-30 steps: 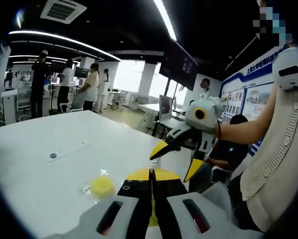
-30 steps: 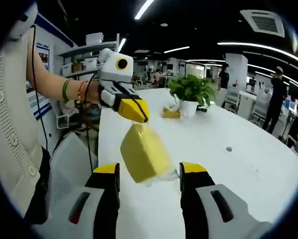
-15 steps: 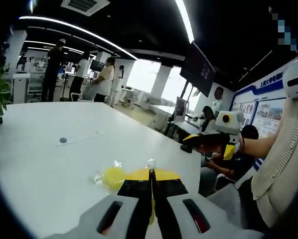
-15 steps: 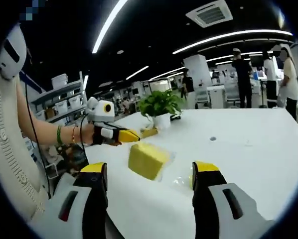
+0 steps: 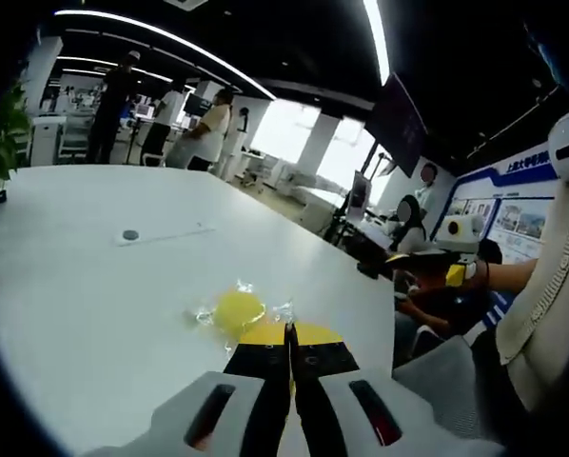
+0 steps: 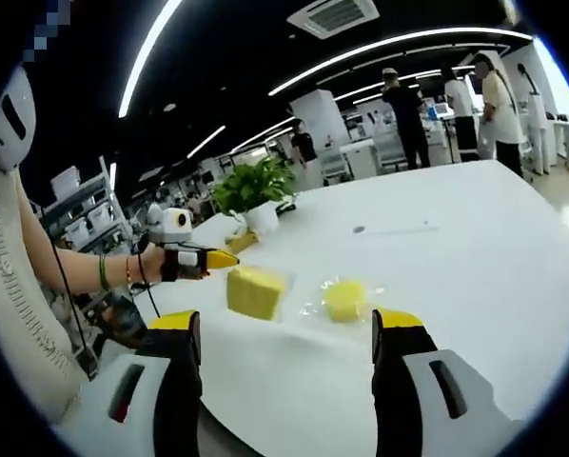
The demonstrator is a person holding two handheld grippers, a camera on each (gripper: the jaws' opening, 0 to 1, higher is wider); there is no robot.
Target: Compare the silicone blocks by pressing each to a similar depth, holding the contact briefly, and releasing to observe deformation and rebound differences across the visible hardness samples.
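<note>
A yellow rectangular silicone block (image 6: 256,291) in clear wrap lies on the white table (image 6: 475,238). To its right lies a round yellow block (image 6: 344,300), also wrapped. My right gripper (image 6: 286,322) is open, its jaws wide apart short of both blocks and holding nothing. My left gripper (image 6: 213,259), held in a hand, is shut, its yellow tip just left of the rectangular block. In the left gripper view, my left gripper (image 5: 289,335) is shut just behind the round block (image 5: 239,309). My right gripper (image 5: 403,259) hangs off the table's right edge.
A potted plant (image 6: 251,186) and a small yellow item (image 6: 239,243) stand behind the blocks. A round port (image 5: 129,234) sits in the table (image 5: 75,295). Several people (image 5: 204,133) stand far behind. My own sleeve and arm (image 5: 541,305) are at the right.
The rectangular block, earlier up between my right jaws with the left tip on it, now lies on the table ahead. Both grippers have drawn back.
</note>
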